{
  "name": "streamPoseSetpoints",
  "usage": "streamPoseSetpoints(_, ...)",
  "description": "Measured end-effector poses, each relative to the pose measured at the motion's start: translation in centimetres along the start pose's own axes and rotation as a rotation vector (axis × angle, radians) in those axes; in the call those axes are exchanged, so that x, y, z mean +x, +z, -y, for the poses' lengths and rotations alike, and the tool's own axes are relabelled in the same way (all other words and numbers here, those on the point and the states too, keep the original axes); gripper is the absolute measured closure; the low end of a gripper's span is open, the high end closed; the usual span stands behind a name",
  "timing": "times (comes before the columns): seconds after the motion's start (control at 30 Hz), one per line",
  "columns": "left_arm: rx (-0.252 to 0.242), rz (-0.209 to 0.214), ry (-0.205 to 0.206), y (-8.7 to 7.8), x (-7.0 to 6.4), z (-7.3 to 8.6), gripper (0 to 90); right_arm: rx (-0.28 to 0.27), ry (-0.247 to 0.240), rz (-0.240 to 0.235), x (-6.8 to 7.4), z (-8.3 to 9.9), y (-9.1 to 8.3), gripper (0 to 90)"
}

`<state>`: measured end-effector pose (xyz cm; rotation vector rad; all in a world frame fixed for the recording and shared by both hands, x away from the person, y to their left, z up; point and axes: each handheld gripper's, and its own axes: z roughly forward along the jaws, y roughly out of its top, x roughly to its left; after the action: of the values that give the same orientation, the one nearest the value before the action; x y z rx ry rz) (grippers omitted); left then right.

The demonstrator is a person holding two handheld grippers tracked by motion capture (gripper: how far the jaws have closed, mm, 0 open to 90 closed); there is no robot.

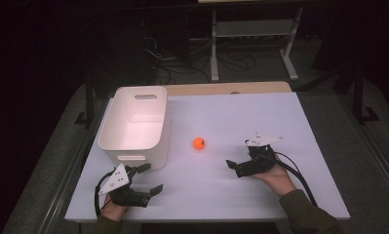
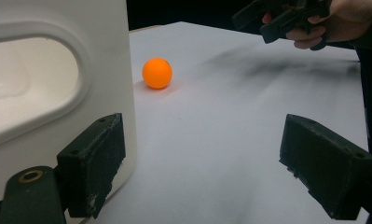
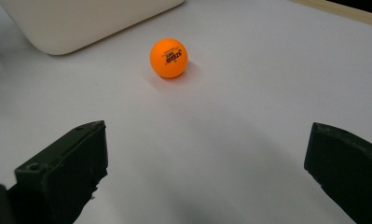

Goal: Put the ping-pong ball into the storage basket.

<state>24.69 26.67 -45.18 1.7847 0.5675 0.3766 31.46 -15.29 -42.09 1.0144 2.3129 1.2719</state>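
While both grippers rest low over the white table (image 1: 260,195), I log the layout against 1 landmark: the white bin (image 1: 133,124). Orange ball (image 1: 199,143) sits on the table just off the bin's right wall, near its front corner, apart from it and untouched. In the right gripper view the ball (image 3: 168,57) lies ahead of my jaws and a little to their left, printed side facing me.

Right gripper (image 1: 237,168): jaws spread wide, holding nothing, pointed toward the ball from the side away from the bin. I judge this is the approach pose; the wide gap lets the ball pass between the pads without being nudged into a roll.

Left gripper (image 1: 150,180): jaws also spread, empty, parked just in front of the bin's near wall. In the left gripper view 1 pad (image 2: 93,163) stands close against the bin (image 2: 58,93); contact not certain. Probably kept there to steady the bin or stay clear of the right hand's path.

Bin interior looks empty, so likely the ball's destination. Risk: round ball, smooth surface, may roll on a glancing touch.
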Motion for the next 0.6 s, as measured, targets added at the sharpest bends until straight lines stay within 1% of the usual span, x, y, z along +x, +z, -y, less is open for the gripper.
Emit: streamPoseSetpoints(0.6, 0.002, -0.001, -0.001, 0.01, 0.02, -0.01, 14.0, -0.002, -0.005, -0.015, 0.18, -0.53, 0.64, 0.0)
